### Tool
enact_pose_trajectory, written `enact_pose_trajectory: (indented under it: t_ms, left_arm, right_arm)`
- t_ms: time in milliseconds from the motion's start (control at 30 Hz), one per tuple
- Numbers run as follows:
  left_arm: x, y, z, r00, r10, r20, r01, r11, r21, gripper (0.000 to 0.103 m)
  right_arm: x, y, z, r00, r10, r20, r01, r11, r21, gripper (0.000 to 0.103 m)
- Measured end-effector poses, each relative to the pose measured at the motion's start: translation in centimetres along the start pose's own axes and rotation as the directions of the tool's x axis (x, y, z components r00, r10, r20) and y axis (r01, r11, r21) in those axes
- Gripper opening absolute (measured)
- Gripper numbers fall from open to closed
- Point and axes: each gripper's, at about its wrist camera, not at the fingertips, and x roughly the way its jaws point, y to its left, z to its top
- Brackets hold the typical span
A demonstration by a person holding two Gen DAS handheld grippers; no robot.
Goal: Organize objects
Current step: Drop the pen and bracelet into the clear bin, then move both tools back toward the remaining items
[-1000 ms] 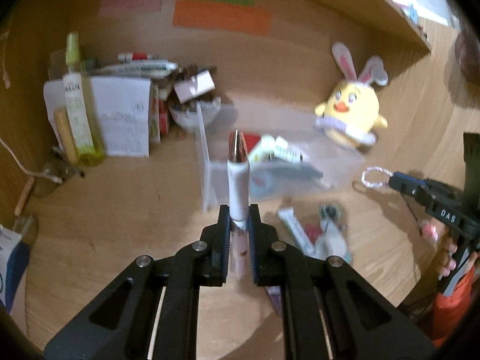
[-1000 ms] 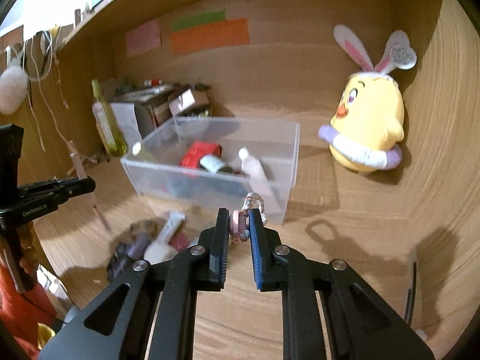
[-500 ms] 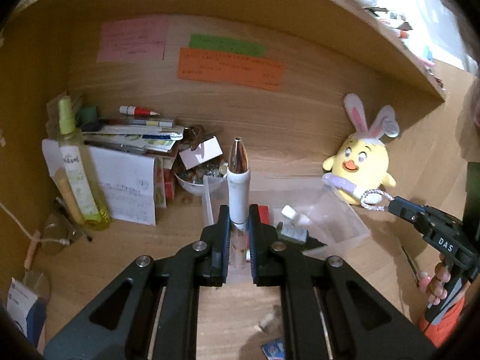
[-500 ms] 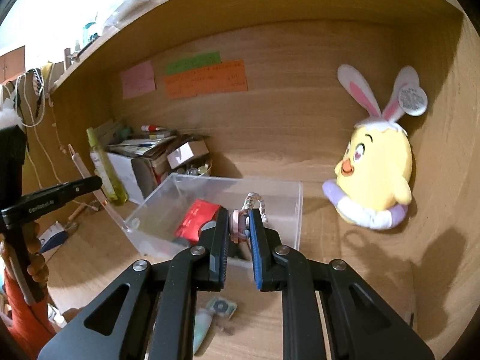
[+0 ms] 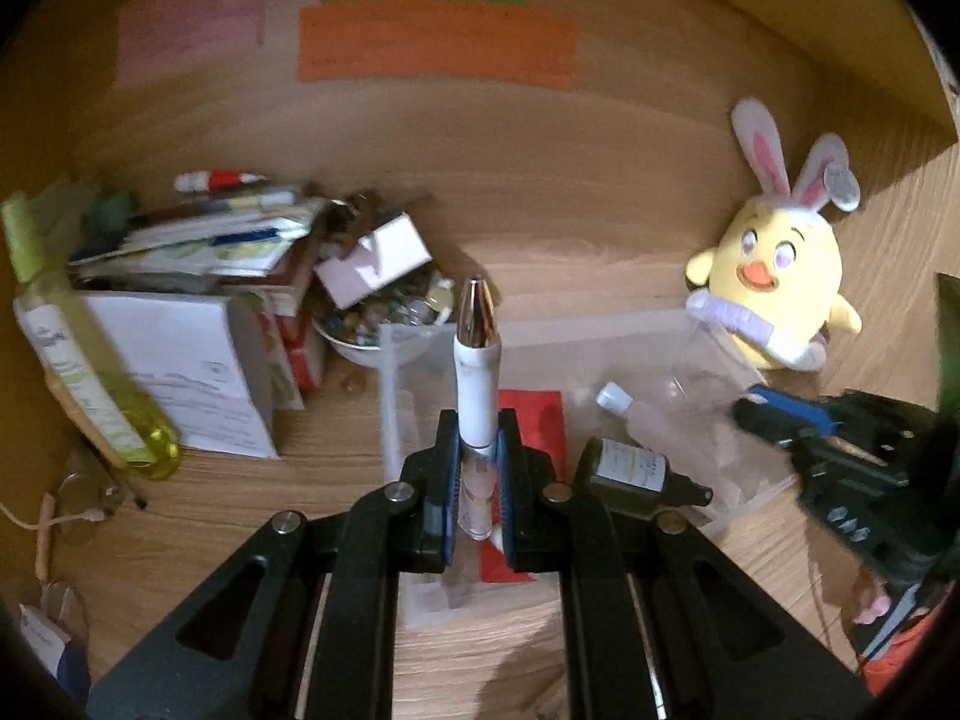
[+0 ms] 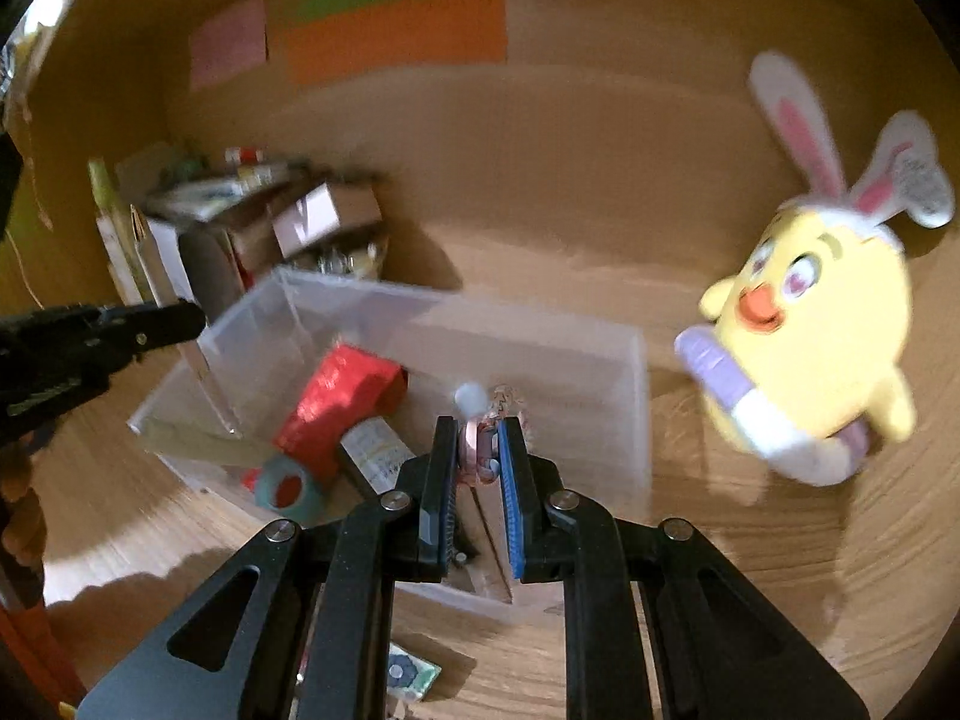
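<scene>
My left gripper [image 5: 477,483] is shut on a white pen-shaped device [image 5: 476,360] with a silver tip, held upright over the near left end of the clear plastic bin [image 5: 600,330]. My right gripper [image 6: 477,453] is shut on a small pink charm with a beaded loop [image 6: 480,450], hanging above the bin's [image 6: 639,414] middle. Inside the bin lie a red packet [image 6: 345,402], a dark glass bottle [image 5: 630,474], a small white-capped bottle [image 5: 636,414] and a roll of tape [image 6: 285,489]. The right gripper [image 5: 750,417] shows at the right of the left wrist view.
A yellow chick plush with rabbit ears [image 5: 774,294] leans in the right corner. A yellow-green bottle [image 5: 78,372], white box [image 5: 186,372], stacked papers and a bowl of trinkets [image 5: 384,315] crowd the back left. Small packets [image 6: 411,675] lie on the desk before the bin.
Both grippers moved forward over the bin, which now lies closer beneath them. The pen-shaped device and the charm stay gripped. The loose items on the desk front have slid out of view.
</scene>
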Motion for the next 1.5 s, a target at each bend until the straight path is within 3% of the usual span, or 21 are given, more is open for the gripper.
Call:
enact_pose_trajectory:
  t_ms: [200, 333, 500, 633, 933, 1200, 1500]
  left_arm:
    - [1.1, -1.4, 0.4, 0.998, -0.051, -0.034, 0.052, 0.999, 0.014, 0.014]
    - [1.1, -2.3, 0.4, 0.997, -0.066, -0.034, 0.066, 0.997, 0.027, 0.027]
    - [-0.3, -2.9, 0.3, 0.997, -0.082, -0.010, 0.082, 0.996, 0.039, 0.040]
    - [-2.2, -2.9, 0.0, 0.996, -0.084, 0.030, 0.083, 0.996, 0.041, 0.057]
    - [-6.7, -2.8, -2.8, 0.994, -0.038, 0.099, 0.031, 0.997, 0.077, 0.090]
    - [-7.5, -2.2, -7.4, 0.998, -0.051, 0.040, 0.049, 0.998, 0.050, 0.092]
    - [-6.7, -1.6, -13.4, 0.997, -0.045, -0.057, 0.046, 0.999, 0.011, 0.092]
  right_arm:
    - [2.9, 1.0, -0.4, 0.996, 0.013, -0.083, -0.015, 1.000, -0.021, 0.012]
    - [3.0, 1.4, -0.5, 0.994, 0.038, -0.106, -0.040, 0.999, -0.016, 0.013]
    - [1.9, 1.4, -0.4, 0.993, 0.058, -0.099, -0.059, 0.998, -0.014, 0.024]
    - [-0.1, 1.3, -0.4, 0.996, 0.065, -0.061, -0.066, 0.998, -0.014, 0.031]
    - [-5.8, 1.1, -2.0, 0.997, 0.062, 0.044, -0.061, 0.998, -0.016, 0.063]
    - [-7.9, 1.5, -5.8, 0.996, 0.075, 0.046, -0.075, 0.997, 0.004, 0.064]
    - [-7.5, 4.8, -9.9, 0.986, 0.165, -0.010, -0.165, 0.986, 0.018, 0.064]
